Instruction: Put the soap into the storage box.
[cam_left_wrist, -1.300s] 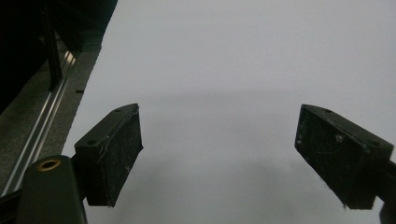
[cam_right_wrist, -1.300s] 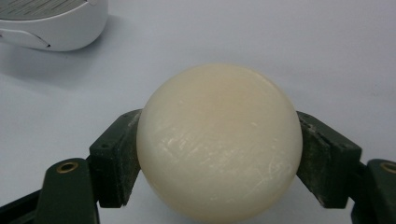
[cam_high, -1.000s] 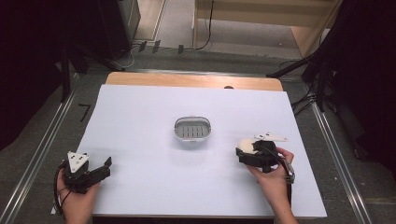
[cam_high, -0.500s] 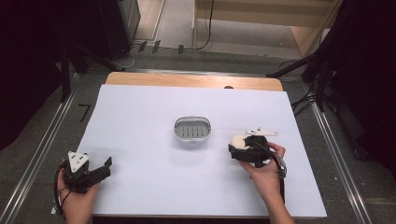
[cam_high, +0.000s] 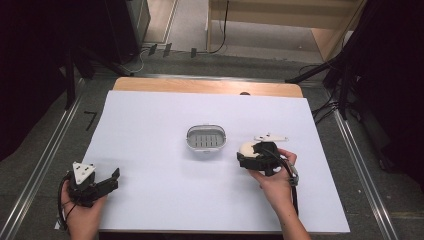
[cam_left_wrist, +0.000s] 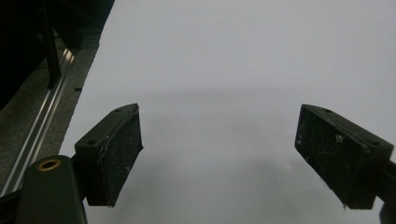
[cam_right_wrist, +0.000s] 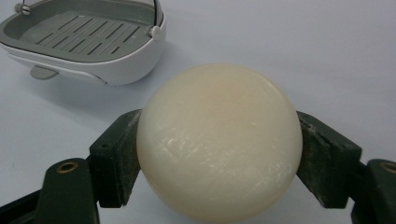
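Just beside the soap dish (cam_right_wrist: 88, 37), our right gripper (cam_right_wrist: 219, 154) pinches the round soap (cam_right_wrist: 219, 140) across its widest part, smooth, hard and likely slippery, while our left gripper (cam_left_wrist: 233, 154) rests spread and empty.

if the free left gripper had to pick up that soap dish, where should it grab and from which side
Probably from above, jaws across the short width of the dish, one pad on each long outer wall. It is a shallow oval sitting flat with its open slatted top up, so the walls give the most even faces. The left gripper is open and holds nothing; the right gripper holds the soap.
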